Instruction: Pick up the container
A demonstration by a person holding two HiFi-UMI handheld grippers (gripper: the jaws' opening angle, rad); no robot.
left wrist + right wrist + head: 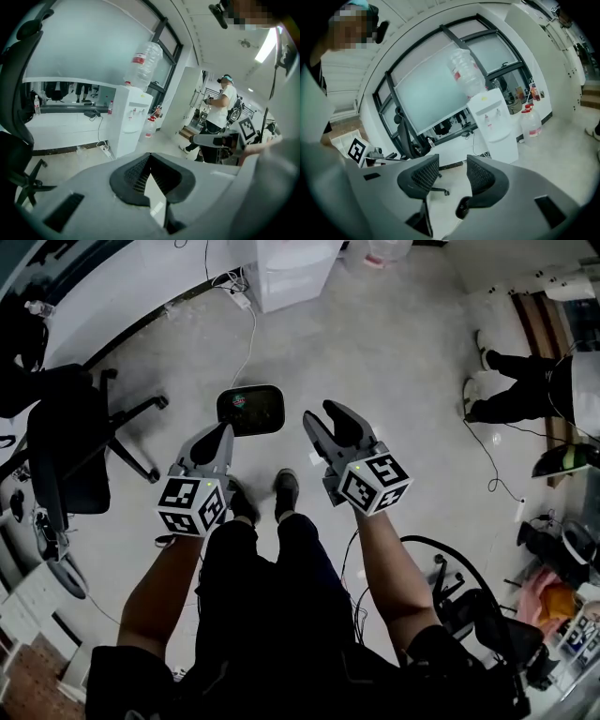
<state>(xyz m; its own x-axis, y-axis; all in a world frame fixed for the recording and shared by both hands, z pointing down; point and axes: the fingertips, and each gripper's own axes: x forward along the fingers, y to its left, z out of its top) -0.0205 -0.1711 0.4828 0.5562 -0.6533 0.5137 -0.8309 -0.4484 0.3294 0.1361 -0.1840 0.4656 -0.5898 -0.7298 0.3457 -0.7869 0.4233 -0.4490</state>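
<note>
In the head view a black, rounded-rectangular container (250, 410) with a small colourful patch on top lies on the grey floor, just ahead of my feet. My left gripper (223, 432) is held above the floor beside the container's near left corner, jaws shut with nothing between them (149, 157). My right gripper (323, 418) hangs a little to the container's right, open and empty (452, 171). Neither gripper touches the container. The container does not appear in either gripper view.
A black office chair (75, 451) stands at the left. A white water dispenser (291, 273) (132, 119) (494, 126) stands ahead, with a cable (248, 334) trailing across the floor. Another person (516, 390) (220, 112) stands at the right. A second chair base (459, 596) sits near right.
</note>
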